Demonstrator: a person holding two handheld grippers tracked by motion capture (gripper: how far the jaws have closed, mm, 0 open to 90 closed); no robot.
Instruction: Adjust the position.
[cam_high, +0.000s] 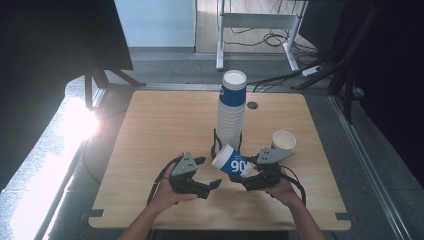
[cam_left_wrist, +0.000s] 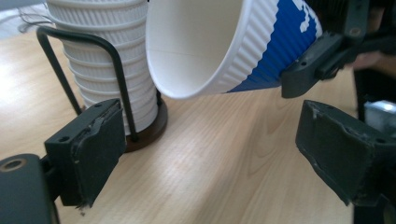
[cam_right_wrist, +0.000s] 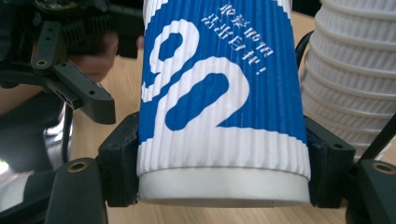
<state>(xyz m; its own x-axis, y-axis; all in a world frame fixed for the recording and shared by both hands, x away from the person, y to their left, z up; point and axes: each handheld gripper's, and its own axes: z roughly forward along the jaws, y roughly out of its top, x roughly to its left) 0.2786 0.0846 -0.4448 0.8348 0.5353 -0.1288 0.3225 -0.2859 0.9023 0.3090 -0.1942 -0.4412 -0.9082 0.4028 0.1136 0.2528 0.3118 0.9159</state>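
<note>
Right gripper (cam_high: 248, 176) clamps the blue ribbed paper cup (cam_high: 231, 161) near its base, left gripper (cam_high: 212, 172) wide and empty: a hard squeeze may crush it.

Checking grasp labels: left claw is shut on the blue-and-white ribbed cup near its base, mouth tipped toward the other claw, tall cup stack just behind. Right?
Wrong claw. The right claw is shut on the blue-and-white ribbed cup near its base, as the right gripper view shows. The left claw stands open with nothing between its pads. The rest holds: mouth tipped toward the other claw, tall cup stack just behind.
</note>
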